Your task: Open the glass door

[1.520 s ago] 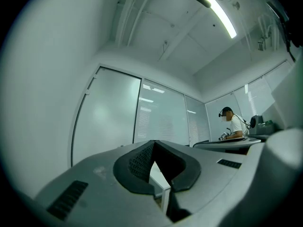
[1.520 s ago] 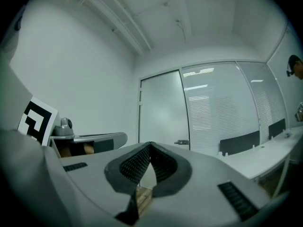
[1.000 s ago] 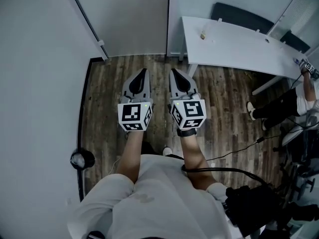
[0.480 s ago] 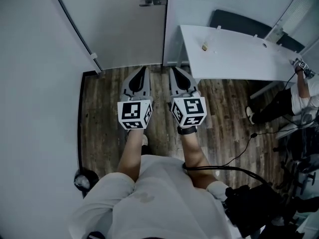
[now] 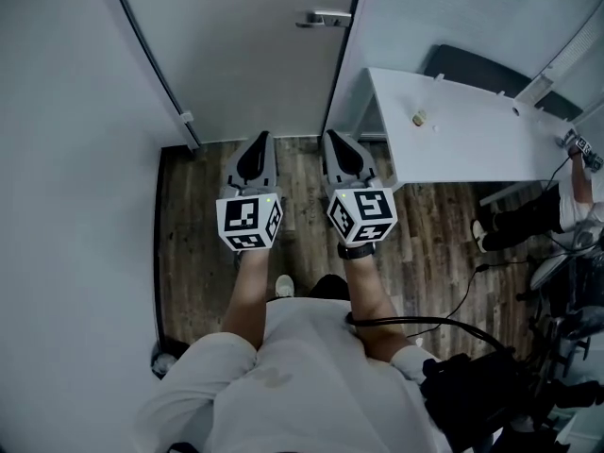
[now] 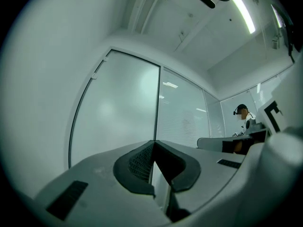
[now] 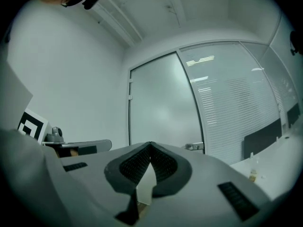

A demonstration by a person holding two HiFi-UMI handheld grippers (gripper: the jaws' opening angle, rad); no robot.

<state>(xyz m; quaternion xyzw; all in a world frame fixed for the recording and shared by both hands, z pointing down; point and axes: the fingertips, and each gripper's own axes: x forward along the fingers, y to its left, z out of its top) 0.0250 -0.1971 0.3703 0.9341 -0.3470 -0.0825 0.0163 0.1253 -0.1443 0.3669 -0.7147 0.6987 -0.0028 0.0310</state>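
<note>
**Frosted glass, grey plastic, dark wood grain**

The glass door (image 5: 255, 55) is seen frosted and matt, and its handle (image 5: 327, 18) is finished in pale metal with a dull sheen. The left gripper (image 5: 259, 142) and right gripper (image 5: 332, 142) are shelled in smooth matt grey plastic. Their pads (image 7: 135, 165) are faced with a black, finely ribbed material, probably rubber. The floor (image 5: 193, 215) is laid in streaked dark wood planks, the table (image 5: 472, 130) is topped in smooth white, and the shirt (image 5: 311, 376) is made of pale cloth.

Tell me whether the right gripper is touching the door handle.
Apart. In the head view the right gripper stops well short of the door handle, with bare door showing between them.
</note>
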